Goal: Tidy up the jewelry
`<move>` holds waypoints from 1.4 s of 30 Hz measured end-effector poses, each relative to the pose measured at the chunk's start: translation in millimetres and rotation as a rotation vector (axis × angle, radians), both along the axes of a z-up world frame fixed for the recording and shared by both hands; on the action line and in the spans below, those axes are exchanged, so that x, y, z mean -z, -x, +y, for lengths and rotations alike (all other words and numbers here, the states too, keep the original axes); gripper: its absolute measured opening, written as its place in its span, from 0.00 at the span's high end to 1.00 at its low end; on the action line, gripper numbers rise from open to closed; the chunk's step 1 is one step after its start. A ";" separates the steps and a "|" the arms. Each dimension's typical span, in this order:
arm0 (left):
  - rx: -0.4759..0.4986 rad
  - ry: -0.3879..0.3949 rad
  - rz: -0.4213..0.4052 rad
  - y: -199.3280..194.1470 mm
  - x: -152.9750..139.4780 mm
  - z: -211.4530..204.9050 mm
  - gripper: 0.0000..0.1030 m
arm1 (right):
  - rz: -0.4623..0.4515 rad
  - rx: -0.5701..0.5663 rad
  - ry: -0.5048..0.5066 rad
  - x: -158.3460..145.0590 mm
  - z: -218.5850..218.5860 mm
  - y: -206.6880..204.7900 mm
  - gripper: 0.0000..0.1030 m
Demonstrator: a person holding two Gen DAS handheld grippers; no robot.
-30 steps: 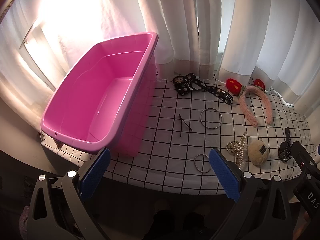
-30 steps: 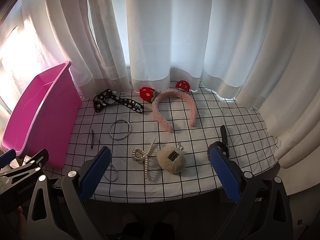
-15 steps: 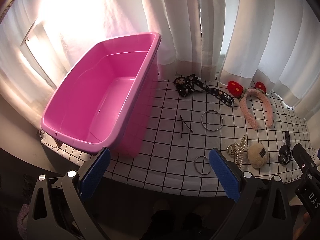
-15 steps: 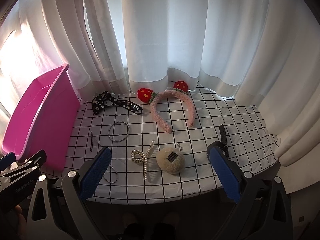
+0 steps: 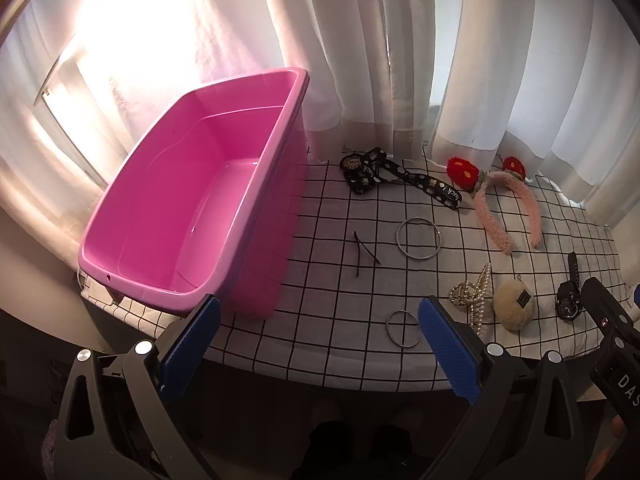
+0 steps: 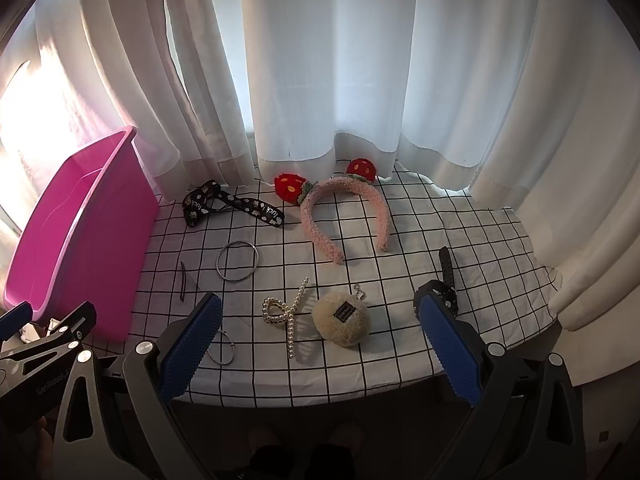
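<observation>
An empty pink tub (image 5: 192,216) (image 6: 76,232) stands at the table's left. On the checked cloth lie a black patterned strap (image 6: 236,206), a pink fuzzy headband with red strawberries (image 6: 344,212), a large silver bangle (image 6: 238,266), a thin black hairpin (image 5: 362,252), a pearl hair claw (image 6: 286,312), a beige fluffy pompom charm (image 6: 342,318), a small silver ring (image 5: 402,328) and a black watch (image 6: 446,276). My left gripper (image 5: 316,344) hangs open before the table's front edge, nothing between its fingers. My right gripper (image 6: 316,344) is open too, short of the pompom.
White curtains (image 6: 328,60) hang right behind the table and down its right side. The table's front edge (image 6: 320,400) runs just ahead of both grippers. Bright window light (image 5: 132,32) glares behind the tub. Each gripper shows at the edge of the other's view.
Both grippers have pulled back and risen slightly, so the table and its items look a little smaller and further off. Nothing on the table has moved.
</observation>
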State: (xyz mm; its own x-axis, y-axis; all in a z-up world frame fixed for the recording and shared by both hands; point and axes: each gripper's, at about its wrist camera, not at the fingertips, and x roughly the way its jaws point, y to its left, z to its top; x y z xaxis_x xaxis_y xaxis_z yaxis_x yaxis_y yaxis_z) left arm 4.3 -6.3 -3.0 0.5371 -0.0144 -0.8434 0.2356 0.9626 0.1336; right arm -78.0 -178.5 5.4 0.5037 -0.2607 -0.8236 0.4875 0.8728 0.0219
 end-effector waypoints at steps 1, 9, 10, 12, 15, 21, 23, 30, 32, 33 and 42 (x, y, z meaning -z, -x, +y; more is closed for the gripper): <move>0.001 -0.001 0.000 -0.2 0.2 -0.3 0.06 | 0.000 0.000 0.001 -0.1 -0.1 0.1 0.08; 0.017 -0.018 -0.003 1.8 0.1 -3.1 0.06 | -0.001 -0.002 0.007 -0.1 0.1 0.4 0.08; 0.015 -0.019 -0.006 1.8 -0.4 -2.7 0.06 | -0.001 -0.003 0.009 -0.2 0.1 0.6 0.08; 0.012 -0.021 -0.010 1.6 -0.9 -2.0 0.06 | -0.001 -0.003 0.010 -0.2 0.0 0.4 0.08; 0.010 -0.013 -0.009 0.5 -0.9 -0.6 0.06 | -0.001 -0.002 0.010 0.0 0.1 -0.8 0.08; 0.007 -0.003 -0.016 1.6 -1.1 -1.2 0.06 | -0.001 -0.003 0.006 0.1 -0.8 -0.1 0.08; 0.009 0.004 -0.011 2.5 0.2 -2.8 0.06 | -0.002 -0.004 0.007 0.2 -2.5 2.0 0.08; 0.035 0.046 0.046 6.0 15.8 -20.8 0.06 | 0.016 0.022 0.003 10.7 -25.4 17.4 0.08; 0.056 0.057 0.055 9.2 21.6 -31.4 0.06 | 0.032 0.034 -0.002 17.4 -35.6 22.6 0.08; 0.066 0.059 0.057 10.9 24.6 -36.8 0.06 | 0.040 0.037 -0.002 21.5 -40.5 25.5 0.08; 0.166 0.040 0.075 22.4 68.1 -92.8 0.06 | 0.091 0.066 -0.006 60.6 -93.0 50.4 0.08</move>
